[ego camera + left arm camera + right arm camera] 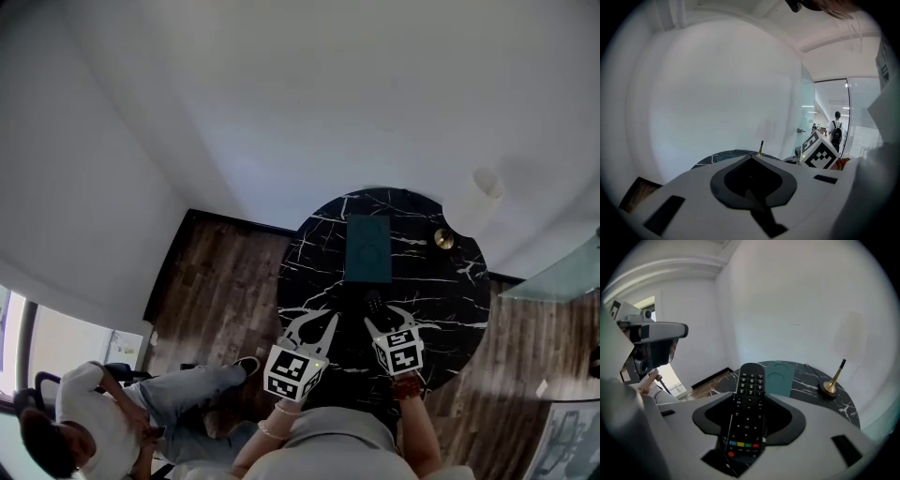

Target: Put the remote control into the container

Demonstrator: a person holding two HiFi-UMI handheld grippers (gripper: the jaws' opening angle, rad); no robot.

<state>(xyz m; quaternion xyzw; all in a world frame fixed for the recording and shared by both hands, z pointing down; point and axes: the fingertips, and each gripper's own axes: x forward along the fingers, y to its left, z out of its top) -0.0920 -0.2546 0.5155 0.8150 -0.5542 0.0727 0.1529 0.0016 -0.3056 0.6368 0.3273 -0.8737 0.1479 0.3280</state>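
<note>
The remote [749, 413] sits in the right hand-held gripper [388, 317], lying lengthwise between the two jaws with its keys facing up. The jaws stand wide and are clamped on its sides. The end with the coloured keys is nearest the camera, and the far end pokes out past the jaw tips over the counter [450, 291]. In the head view the remote [373, 304] is a dark bar at the near middle of the round black marble counter.

The container [367, 247], a flat teal box, rests on the counter just beyond the remote's far end and apart from it. In the right gripper view the container [778, 377] shows directly behind the remote's tip. A brass stand [443, 239] with a thin upright stem is at the far right of the counter, well to the right of the container.

The left hand-held gripper [318, 319] is to the left of the right one, over the counter's near edge. Its jaws come together at the tips with nothing in them. A person [122, 412] sits at the near left on the wood floor [225, 281].
</note>
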